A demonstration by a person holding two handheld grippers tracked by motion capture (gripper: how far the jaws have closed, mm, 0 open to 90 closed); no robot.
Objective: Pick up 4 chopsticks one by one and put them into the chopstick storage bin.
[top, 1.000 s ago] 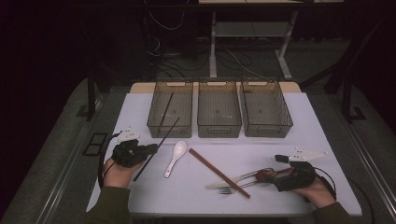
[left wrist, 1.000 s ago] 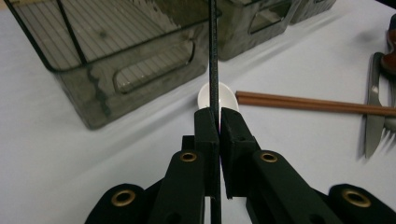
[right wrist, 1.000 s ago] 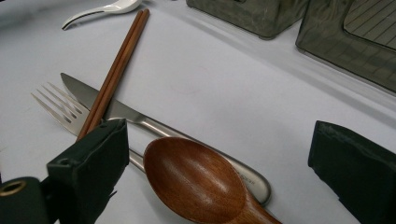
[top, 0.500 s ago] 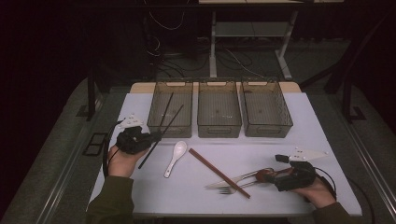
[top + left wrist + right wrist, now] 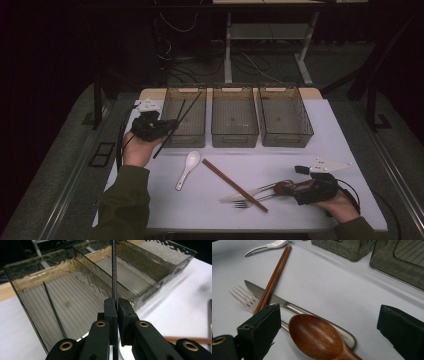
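My left gripper (image 5: 166, 125) is shut on a thin black chopstick (image 5: 184, 114), held slanting with its far end above the left clear bin (image 5: 191, 137). In the left gripper view the chopstick (image 5: 114, 277) rises straight from between the closed pads of the gripper (image 5: 117, 306). A second black chopstick (image 5: 53, 310) leans inside that bin (image 5: 27, 281). My right gripper (image 5: 289, 190) rests on the table at the right, open. A wooden spoon (image 5: 315, 336) lies between its wide-apart jaws, touching neither pad.
Two more clear bins stand in the row, the middle bin (image 5: 234, 135) and the right bin (image 5: 286, 135). A white spoon (image 5: 187, 170), a pair of brown chopsticks (image 5: 235, 185), a fork (image 5: 242, 296) and a knife (image 5: 262, 293) lie on the white table (image 5: 330, 135).
My left hand has lifted and carried the black chopstick away from the table towards the left bin. The right hand has stayed in place.
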